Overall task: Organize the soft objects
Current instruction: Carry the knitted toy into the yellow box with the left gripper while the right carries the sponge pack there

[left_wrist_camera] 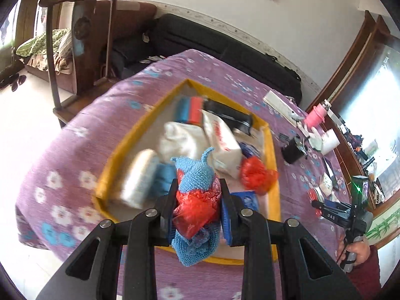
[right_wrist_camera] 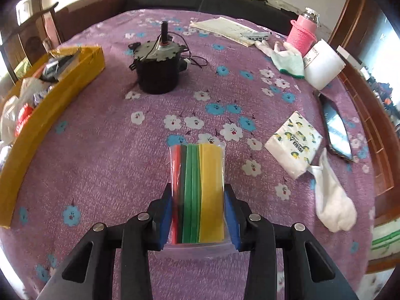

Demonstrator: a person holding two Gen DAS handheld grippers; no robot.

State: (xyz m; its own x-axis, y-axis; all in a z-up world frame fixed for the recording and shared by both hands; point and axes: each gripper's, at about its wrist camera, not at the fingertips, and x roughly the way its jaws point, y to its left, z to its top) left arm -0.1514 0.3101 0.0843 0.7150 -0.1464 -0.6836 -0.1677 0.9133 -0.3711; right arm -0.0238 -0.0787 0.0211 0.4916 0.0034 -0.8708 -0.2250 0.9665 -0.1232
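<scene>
**Both Grippers Loaded Over a Flowered Tablecloth**

Clamped between the blue pads of the left gripper [left_wrist_camera: 197,200] is a bundle of blue knitted cloth [left_wrist_camera: 193,175] wrapped around crumpled red plastic film [left_wrist_camera: 195,207], hanging just above the near end of a shallow yellow cardboard tray [left_wrist_camera: 117,150]. Blurred in the tray lie a white fabric roll [left_wrist_camera: 138,177], a white cloth [left_wrist_camera: 180,137], a white packet with red print [left_wrist_camera: 222,142] and a second red plastic wad [left_wrist_camera: 257,175]. At far right, a hand in a dark red sleeve [left_wrist_camera: 356,252] grips the other tool's handle.

On the purple floral tablecloth [right_wrist_camera: 100,150], the right gripper [right_wrist_camera: 198,212] is clenched on a clear bag of red, green and yellow sheets [right_wrist_camera: 200,187], which rests on the cloth, well apart from the tray's outer wall at left. A black motor with a metal top [right_wrist_camera: 157,72] stands beyond; a lemon-printed tissue pack [right_wrist_camera: 293,142] and white sock [right_wrist_camera: 330,200] lie right.
</scene>
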